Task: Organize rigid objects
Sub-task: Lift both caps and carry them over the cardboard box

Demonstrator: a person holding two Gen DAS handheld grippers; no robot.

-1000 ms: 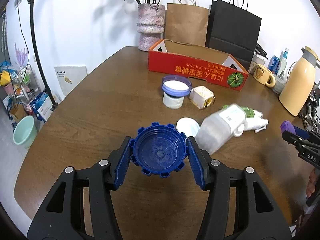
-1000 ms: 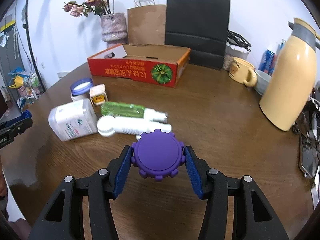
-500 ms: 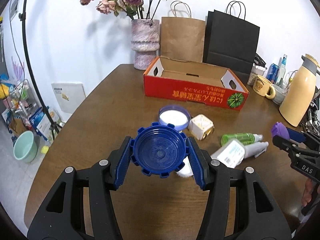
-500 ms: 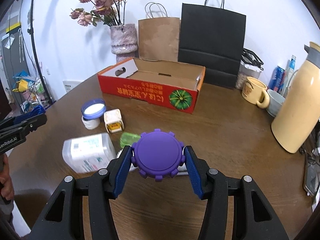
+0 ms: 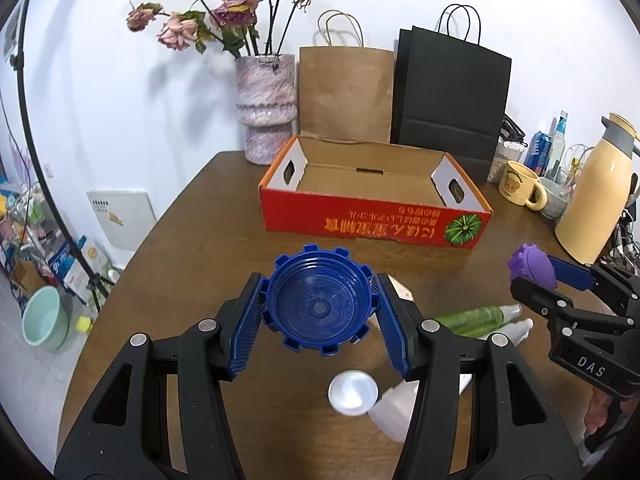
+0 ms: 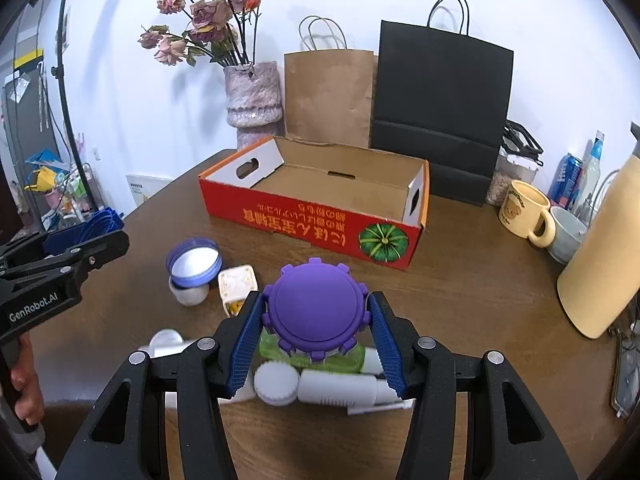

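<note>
My left gripper [image 5: 318, 312] is shut on a blue notched cap [image 5: 318, 306], its hollow side facing the camera, held above the wooden table. My right gripper [image 6: 316, 318] is shut on a purple notched cap [image 6: 314, 312], top side facing the camera; it shows too in the left wrist view as the purple cap [image 5: 532, 262] at the right. Beyond both stands an open red cardboard box [image 5: 372, 220] [image 6: 316, 216], nothing visible inside it. Under the grippers lie a green bottle [image 5: 472, 320], a white bottle [image 6: 336, 390], a small cream box [image 6: 238, 282] and a white jar with a blue-rimmed lid [image 6: 194, 264].
Behind the box stand a flower vase [image 5: 266, 108], a brown paper bag [image 5: 346, 92] and a black bag [image 5: 450, 100]. At the right are a yellow mug [image 6: 524, 214], a grey cup [image 6: 568, 234] and a cream thermos [image 5: 596, 196]. The table's left edge [image 5: 132, 264] drops to floor clutter.
Both grippers have risen and drawn back from the table with their caps still held. The box now shows its inside, and the bottles and jar have slid down under the fingers.
</note>
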